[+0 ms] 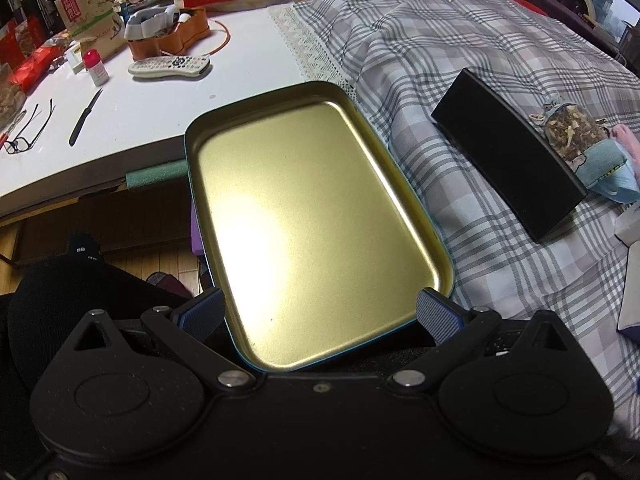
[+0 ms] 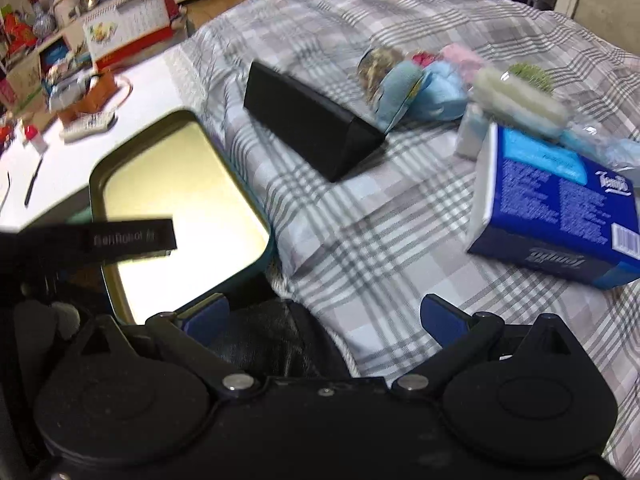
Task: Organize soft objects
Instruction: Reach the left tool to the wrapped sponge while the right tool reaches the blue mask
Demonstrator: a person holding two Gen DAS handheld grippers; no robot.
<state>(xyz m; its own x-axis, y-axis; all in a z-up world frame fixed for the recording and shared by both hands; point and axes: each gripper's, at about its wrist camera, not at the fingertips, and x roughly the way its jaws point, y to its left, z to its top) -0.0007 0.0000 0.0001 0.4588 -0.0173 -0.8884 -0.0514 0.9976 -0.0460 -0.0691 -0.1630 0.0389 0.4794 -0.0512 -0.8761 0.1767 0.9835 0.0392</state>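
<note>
Left claw [image 1: 318, 312]: released, fingers wide, the near end of the tin [image 1: 312, 216] lying between them but, as far as the view shows, not pinched. Right claw [image 2: 326, 316]: released too, nothing between its fingers, hovering over the bed [image 2: 360, 240].

The tin sits empty at the bed's edge, partly over the gap beside the desk [image 1: 160, 100].

Further out on the bed: a black box [image 1: 508, 152], then the soft things. A tissue pack [image 2: 560, 208] lies nearest the right claw. Behind it is a heap: a blue pouch [image 2: 400, 88], something pink [image 2: 460, 56], a pale sponge-like piece [image 2: 520, 96]. The right view is blurred, so what the heap holds is uncertain.

Risks, as a judgement:
- The tin overhangs the edge on soft bedding; a push while loading could tip it into the gap.
- The box lies between tin and heap; a low carry could clip it.
- Heap items touch each other; a claw closing on one may drag a neighbour along.
- The tissue pack looks wide for the claw and may slip.
</note>
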